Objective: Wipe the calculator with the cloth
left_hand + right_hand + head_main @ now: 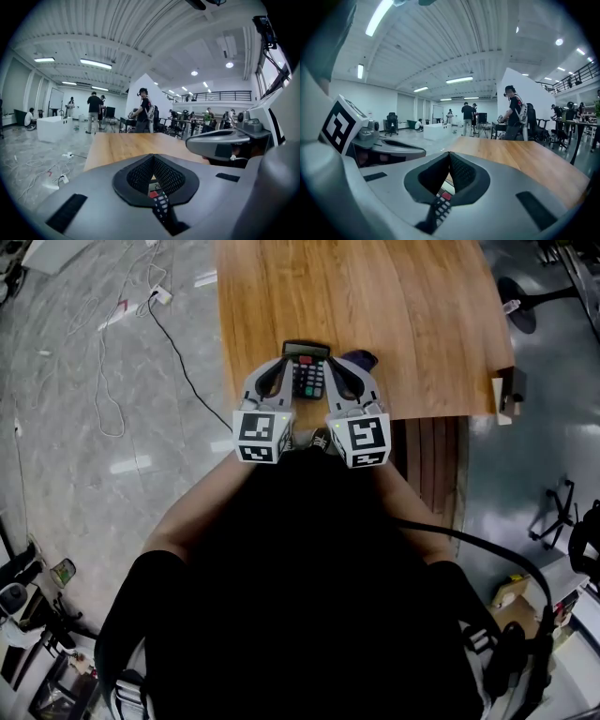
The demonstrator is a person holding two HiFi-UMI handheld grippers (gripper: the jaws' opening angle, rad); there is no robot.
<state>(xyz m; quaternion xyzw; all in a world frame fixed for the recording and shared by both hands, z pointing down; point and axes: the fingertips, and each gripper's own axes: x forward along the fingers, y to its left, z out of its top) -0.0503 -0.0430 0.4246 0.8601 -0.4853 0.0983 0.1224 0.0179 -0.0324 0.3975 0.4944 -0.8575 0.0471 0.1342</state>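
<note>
A black calculator [307, 374] with a small display and a red key lies near the front edge of the wooden table [375, 296]. A dark blue cloth [362, 358] lies just right of it, partly hidden by my right gripper [339, 367]. My left gripper [278, 367] is at the calculator's left side. Both grippers hang side by side above the table edge, their jaws closed together with nothing between them. In the left gripper view the jaws [153, 157] meet, and the calculator [159, 200] shows below them. The right gripper view shows the same: shut jaws [449, 153] over the calculator [439, 206].
A small wooden block [507, 393] sits at the table's right front corner. Cables and a power strip [159, 296] lie on the grey floor to the left. Far across the hall, people [143, 110] stand by desks and a white box [54, 127].
</note>
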